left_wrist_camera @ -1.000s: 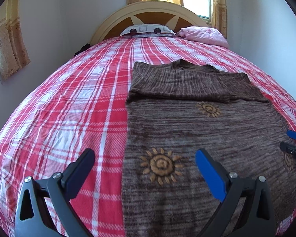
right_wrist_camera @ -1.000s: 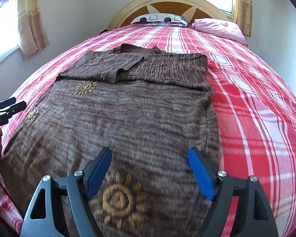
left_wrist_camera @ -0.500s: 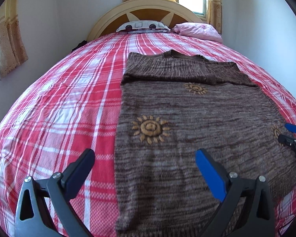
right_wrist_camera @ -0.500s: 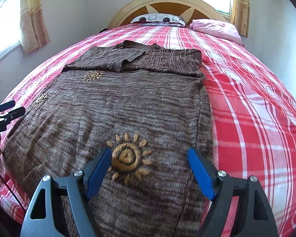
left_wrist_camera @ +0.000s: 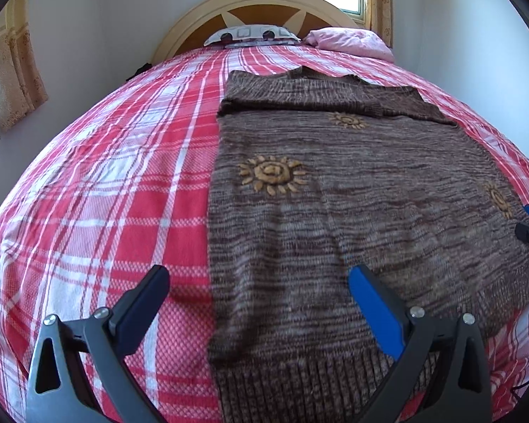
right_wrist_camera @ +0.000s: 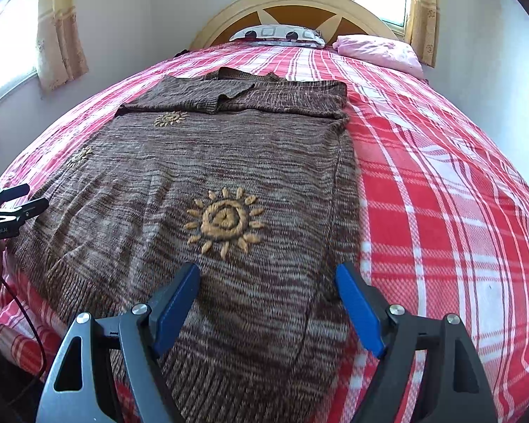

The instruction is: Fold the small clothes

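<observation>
A: Looking at the sweater (left_wrist_camera: 352,218) flat on the bed (left_wrist_camera: 98,190), we judge the sleeves already folded in across the chest; folding the body up from the hem is still to do.

B: And our fingers?

A: Our left gripper (left_wrist_camera: 259,292) straddles the sweater's left edge above the hem, fingers spread wide and holding nothing. Our right gripper (right_wrist_camera: 268,294) hangs over the right edge, equally wide apart and empty.

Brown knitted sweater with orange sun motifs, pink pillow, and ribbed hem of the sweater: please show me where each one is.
brown knitted sweater (left_wrist_camera: 370,194), left wrist view, middle of the body.
pink pillow (right_wrist_camera: 381,51), right wrist view, centre of its top.
ribbed hem (left_wrist_camera: 299,380), left wrist view, near edge of the sweater.
</observation>
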The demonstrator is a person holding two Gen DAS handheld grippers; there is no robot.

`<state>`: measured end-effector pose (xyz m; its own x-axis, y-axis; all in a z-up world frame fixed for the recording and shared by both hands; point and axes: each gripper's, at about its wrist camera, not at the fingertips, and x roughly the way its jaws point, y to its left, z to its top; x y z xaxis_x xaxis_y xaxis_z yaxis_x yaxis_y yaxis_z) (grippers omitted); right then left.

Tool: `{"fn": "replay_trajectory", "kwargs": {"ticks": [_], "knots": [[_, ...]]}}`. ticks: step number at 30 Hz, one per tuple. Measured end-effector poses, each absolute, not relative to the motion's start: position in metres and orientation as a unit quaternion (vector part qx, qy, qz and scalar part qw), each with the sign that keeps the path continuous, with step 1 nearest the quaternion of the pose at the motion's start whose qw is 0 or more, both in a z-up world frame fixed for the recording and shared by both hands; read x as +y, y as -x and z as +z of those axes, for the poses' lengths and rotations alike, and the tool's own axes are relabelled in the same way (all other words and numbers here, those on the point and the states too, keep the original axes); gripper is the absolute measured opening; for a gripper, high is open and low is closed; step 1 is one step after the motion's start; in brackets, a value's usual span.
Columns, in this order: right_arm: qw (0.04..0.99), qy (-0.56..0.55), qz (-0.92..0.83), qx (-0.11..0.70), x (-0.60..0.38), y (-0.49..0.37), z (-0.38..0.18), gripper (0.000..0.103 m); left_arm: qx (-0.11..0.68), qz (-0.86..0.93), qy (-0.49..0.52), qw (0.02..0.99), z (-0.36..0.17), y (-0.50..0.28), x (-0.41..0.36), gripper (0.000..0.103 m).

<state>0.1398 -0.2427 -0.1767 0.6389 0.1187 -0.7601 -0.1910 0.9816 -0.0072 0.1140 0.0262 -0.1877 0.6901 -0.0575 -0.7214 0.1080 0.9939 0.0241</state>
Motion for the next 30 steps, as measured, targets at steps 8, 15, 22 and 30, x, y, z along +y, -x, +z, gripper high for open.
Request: {"fn": "replay_trajectory", "kwargs": {"ticks": [8,15,22,30], "knots": [[0.899,0.035,0.080,0.430,-0.254,-0.117,-0.179,0.080,0.389,-0.060,-0.011,0.919,-0.192,-0.092,0.037,0.103],[0.893,-0.002,0.080,0.442,-0.273,-0.099,-0.178,0.080,0.397,-0.086,-0.010,0.914,-0.190,-0.073,0.039,0.095],[0.889,-0.042,0.091,0.447,-0.288,-0.089,-0.178,0.080,0.397,-0.108,-0.007,0.911,-0.188,-0.062,0.033,0.079],[0.883,-0.080,0.126,0.444,-0.281,-0.084,-0.178,0.047,0.392,-0.117,0.013,0.912,-0.188,-0.060,0.034,0.072]]}}
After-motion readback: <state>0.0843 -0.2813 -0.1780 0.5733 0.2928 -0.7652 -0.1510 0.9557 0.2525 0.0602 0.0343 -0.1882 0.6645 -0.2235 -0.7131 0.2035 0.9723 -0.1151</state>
